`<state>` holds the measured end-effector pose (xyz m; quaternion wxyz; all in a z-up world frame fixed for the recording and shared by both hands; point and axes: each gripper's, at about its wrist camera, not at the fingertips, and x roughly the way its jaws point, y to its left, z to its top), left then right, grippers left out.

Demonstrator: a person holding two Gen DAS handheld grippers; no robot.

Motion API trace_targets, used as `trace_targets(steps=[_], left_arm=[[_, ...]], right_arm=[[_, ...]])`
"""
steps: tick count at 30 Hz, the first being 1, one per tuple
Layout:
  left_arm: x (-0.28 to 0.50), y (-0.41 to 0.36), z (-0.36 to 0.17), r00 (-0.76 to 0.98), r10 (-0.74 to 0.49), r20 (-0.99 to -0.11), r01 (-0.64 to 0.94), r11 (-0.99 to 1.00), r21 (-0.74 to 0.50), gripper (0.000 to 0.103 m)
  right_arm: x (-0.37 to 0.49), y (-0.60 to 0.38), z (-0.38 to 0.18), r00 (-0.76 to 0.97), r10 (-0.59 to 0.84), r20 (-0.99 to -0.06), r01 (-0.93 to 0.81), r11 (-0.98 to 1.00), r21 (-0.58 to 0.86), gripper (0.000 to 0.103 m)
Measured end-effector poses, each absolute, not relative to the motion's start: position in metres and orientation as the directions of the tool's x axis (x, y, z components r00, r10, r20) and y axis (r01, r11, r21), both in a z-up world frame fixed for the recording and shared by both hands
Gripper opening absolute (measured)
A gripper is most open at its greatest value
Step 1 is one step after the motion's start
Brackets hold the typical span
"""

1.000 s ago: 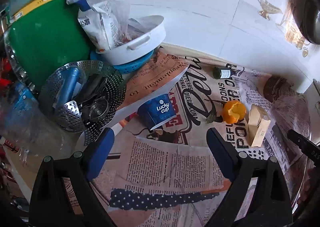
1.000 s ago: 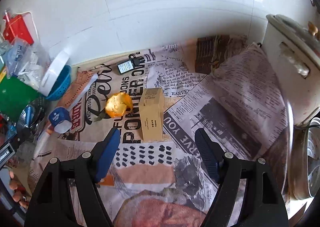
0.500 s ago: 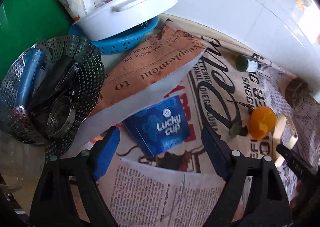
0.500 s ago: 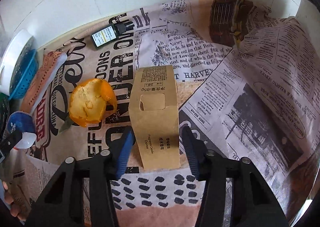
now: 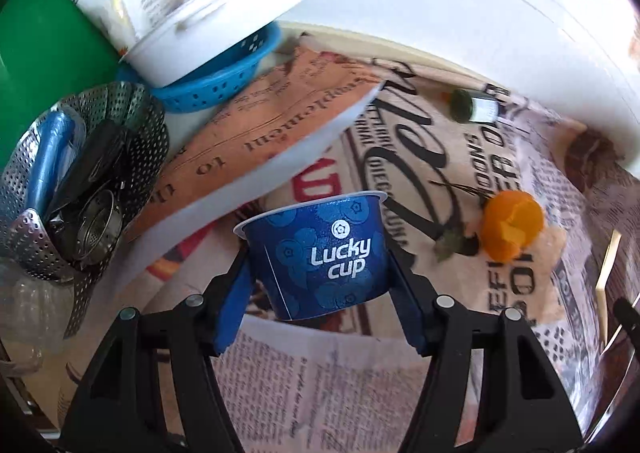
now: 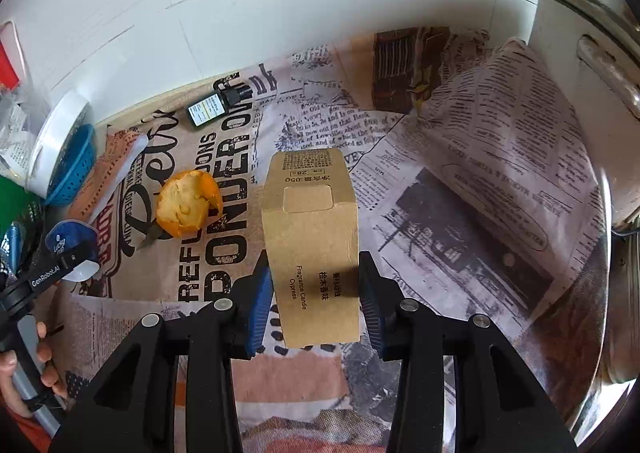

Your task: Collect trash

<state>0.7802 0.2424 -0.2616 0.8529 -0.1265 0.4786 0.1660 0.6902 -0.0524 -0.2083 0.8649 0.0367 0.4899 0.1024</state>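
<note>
Now both grippers are on their targets, where a second ago each hung short of one with jaws wide. Left gripper has dropped in over the cup; its jaws are closing, the cup sits between the blue pads, and the pads look to be at the cup wall or just off it, so no firm grip yet by my read. Right gripper has closed on the box; both pads press its long sides near the lower end, jaws narrowed to the box width. The box looks gripped and ready to lift; the cup needs the last bit of squeeze first.

Cup: blue paper or thin plastic, tapered, rolled white rim, lying tilted on the newspaper, mouth away from the camera. It will likely crush if squeezed hard. Box: plain kraft card, tall rectangular, die-cut tab on the top face, light and probably empty, so sides may flex.

Left to collect on the paper: orange peel, soft and curled, pith side up, just left of the box; small dark bottle lying near the wall. The steamer basket, perforated steel, left of the cup, isn't trash.
</note>
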Motion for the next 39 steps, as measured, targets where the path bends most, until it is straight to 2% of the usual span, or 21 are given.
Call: trace_targets(steps=[10, 21, 31, 39], left_arm=[[0.726, 0.142, -0.183, 0.631, 0.161, -0.759, -0.263, 0.965, -0.013, 0.063], [0.617, 0.045, -0.105, 0.756, 0.122, -0.643, -0.207, 0.977, -0.058, 0.063], [0.543, 0.016, -0.069, 0.803, 0.069, -0.593, -0.134, 0.989, -0.065, 0.062], [0.476, 0.027, -0.069, 0.81, -0.007, -0.586, -0.048, 0.996, -0.078, 0.062]], right_arm=[[0.642, -0.115, -0.149, 0.605, 0.275, -0.747, -0.184, 0.961, 0.205, 0.037], [0.567, -0.176, -0.089, 0.683, 0.363, -0.634, -0.311, 0.93, 0.197, 0.037], [0.497, -0.193, -0.063, 0.708, 0.407, -0.577, -0.34, 0.913, 0.227, 0.037], [0.431, -0.182, -0.067, 0.729, 0.351, -0.588, -0.265, 0.936, 0.231, 0.037]])
